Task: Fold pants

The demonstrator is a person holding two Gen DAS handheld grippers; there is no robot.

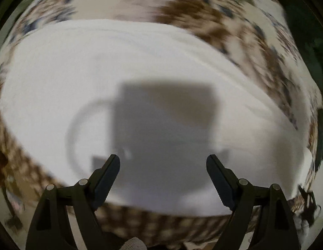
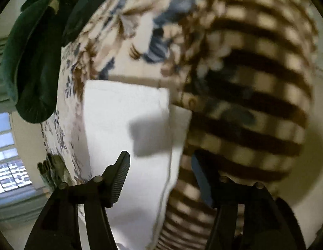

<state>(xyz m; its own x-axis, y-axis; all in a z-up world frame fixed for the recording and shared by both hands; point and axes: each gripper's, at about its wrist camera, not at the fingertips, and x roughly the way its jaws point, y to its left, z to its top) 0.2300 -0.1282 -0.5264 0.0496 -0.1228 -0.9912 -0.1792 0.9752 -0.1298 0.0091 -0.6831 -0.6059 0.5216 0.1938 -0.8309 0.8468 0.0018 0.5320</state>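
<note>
The white pants (image 1: 140, 66) lie flat as a broad folded band on a patterned cloth (image 1: 203, 10). My left gripper (image 1: 163, 162) hovers just above the near part of the pants, open and empty, casting a square shadow on them. In the right wrist view the pants (image 2: 119, 108) show as a folded white rectangle with one end toward the flowered cloth. My right gripper (image 2: 160, 162) is open and empty above the pants' right edge, where they meet the brown checked cloth (image 2: 255, 104). Both views are blurred by motion.
The surface is covered by a flowered brown and blue cloth (image 2: 140, 31) with a brown checked border (image 1: 140, 223). A dark green cushion (image 2: 28, 62) lies at the far left. A window (image 2: 7, 166) shows beyond. Pale floor (image 1: 7, 204) lies past the near edge.
</note>
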